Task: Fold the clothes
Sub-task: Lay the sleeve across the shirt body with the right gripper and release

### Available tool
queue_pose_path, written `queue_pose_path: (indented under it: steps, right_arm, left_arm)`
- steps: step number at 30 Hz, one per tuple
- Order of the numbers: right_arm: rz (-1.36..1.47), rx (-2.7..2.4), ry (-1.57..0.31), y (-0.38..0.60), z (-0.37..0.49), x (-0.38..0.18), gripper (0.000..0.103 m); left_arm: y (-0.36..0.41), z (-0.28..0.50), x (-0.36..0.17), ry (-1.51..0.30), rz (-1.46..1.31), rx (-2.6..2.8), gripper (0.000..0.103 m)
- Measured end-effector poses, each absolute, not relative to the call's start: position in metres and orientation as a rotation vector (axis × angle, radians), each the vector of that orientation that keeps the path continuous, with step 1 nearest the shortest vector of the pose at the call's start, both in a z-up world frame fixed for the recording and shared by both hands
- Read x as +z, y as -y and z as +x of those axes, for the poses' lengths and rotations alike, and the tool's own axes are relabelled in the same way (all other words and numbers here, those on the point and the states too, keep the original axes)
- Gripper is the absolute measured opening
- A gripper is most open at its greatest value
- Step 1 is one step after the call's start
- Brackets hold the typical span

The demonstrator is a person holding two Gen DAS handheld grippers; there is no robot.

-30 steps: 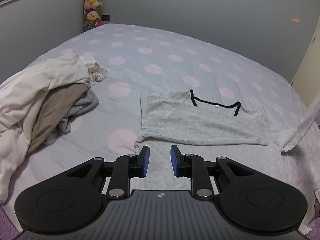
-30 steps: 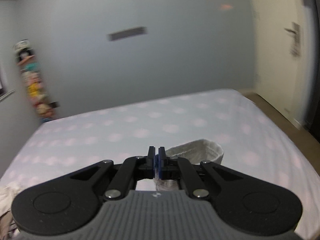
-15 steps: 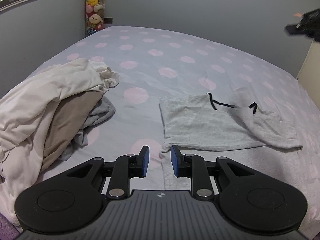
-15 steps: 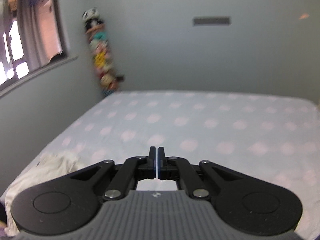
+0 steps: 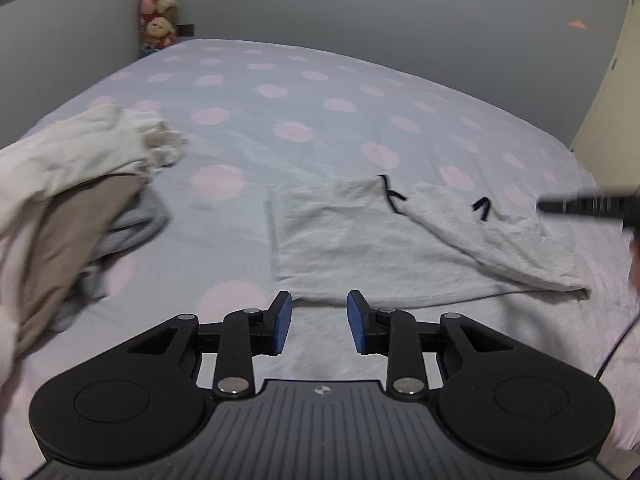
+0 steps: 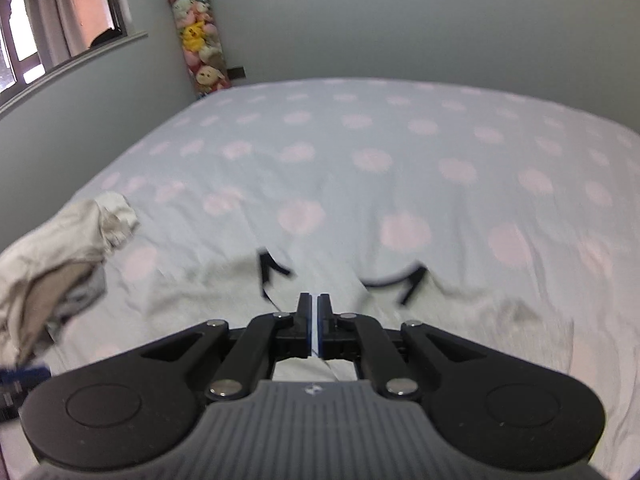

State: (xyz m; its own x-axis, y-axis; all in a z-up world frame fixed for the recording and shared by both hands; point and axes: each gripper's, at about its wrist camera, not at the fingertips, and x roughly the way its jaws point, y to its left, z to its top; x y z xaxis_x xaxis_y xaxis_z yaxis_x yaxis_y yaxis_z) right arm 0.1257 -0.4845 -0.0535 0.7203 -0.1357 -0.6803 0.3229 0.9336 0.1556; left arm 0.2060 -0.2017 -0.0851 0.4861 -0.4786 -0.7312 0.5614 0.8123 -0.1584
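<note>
A light grey t-shirt [image 5: 360, 240] with a black neck trim lies flat on the bed, its right side folded over towards the middle. My left gripper [image 5: 319, 320] is open and empty, just in front of the shirt's near hem. My right gripper [image 6: 314, 320] has its jaws pressed together above the shirt [image 6: 480, 320]; I see no cloth between them. The right gripper also shows as a dark blur at the right edge of the left wrist view [image 5: 592, 204].
A heap of cream, tan and grey clothes [image 5: 72, 192] lies on the bed's left side. The bed [image 5: 300, 92] has a lilac sheet with pink dots. Plush toys [image 6: 198, 44] hang in the far corner. A window [image 6: 60, 12] is on the left wall.
The right gripper has swung down from facing the wall and now hangs over the shirt. The shirt's right side now lies folded over. The left gripper stayed open near the hem.
</note>
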Motion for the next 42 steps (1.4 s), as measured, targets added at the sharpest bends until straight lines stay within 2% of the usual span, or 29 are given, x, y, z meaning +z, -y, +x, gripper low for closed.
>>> queue_pose_path:
  steps: [7,9,11,13,17,18,19,20,23,25,35,39,41,42]
  right_arm:
    - [0.222,-0.227,-0.747,0.502,0.100,-0.113,0.007]
    - [0.205,-0.186,-0.746,0.500,0.107,-0.122,0.015]
    - [0.197,-0.149,-0.731,0.497,0.117,-0.130,0.028]
    - [0.177,-0.120,-0.714,0.493,0.127,-0.136,0.033]
    - [0.097,-0.095,-0.725,0.483,0.146,-0.148,0.030]
    - [0.085,-0.094,-0.729,0.482,0.147,-0.150,0.024]
    - [0.079,-0.096,-0.731,0.482,0.147,-0.151,0.007]
    - [0.082,-0.102,-0.729,0.484,0.145,-0.152,0.004]
    - [0.137,-0.104,-0.688,0.494,0.126,-0.145,0.003]
    - [0.162,-0.109,-0.665,0.499,0.107,-0.138,0.003]
    - [0.246,-0.144,-0.749,0.497,0.048,-0.158,0.005]
    - [0.294,-0.148,-0.735,0.499,0.046,-0.161,0.011]
    - [0.294,-0.131,-0.729,0.501,0.046,-0.160,0.015]
    - [0.287,-0.123,-0.726,0.502,0.046,-0.160,0.015]
  left_arm:
    - [0.271,0.207,-0.102,-0.862,0.205,-0.708,0.029]
    - [0.289,0.208,-0.109,-0.874,0.224,-0.726,0.029]
    - [0.305,0.210,-0.115,-0.886,0.240,-0.742,0.029]
    - [0.317,0.213,-0.122,-0.901,0.247,-0.753,0.029]
    - [0.333,0.217,-0.133,-0.926,0.240,-0.782,0.029]
    - [0.335,0.218,-0.135,-0.937,0.229,-0.790,0.029]
    - [0.338,0.220,-0.138,-0.951,0.215,-0.797,0.029]
    - [0.339,0.223,-0.140,-0.964,0.202,-0.799,0.029]
    - [0.341,0.229,-0.145,-0.993,0.169,-0.798,0.033]
    - [0.341,0.229,-0.144,-0.992,0.149,-0.800,0.050]
    - [0.372,0.229,-0.144,-0.986,0.180,-0.834,0.052]
    - [0.394,0.232,-0.152,-0.995,0.223,-0.827,0.051]
    - [0.405,0.233,-0.159,-1.012,0.247,-0.812,0.049]
    - [0.410,0.233,-0.163,-1.027,0.262,-0.794,0.044]
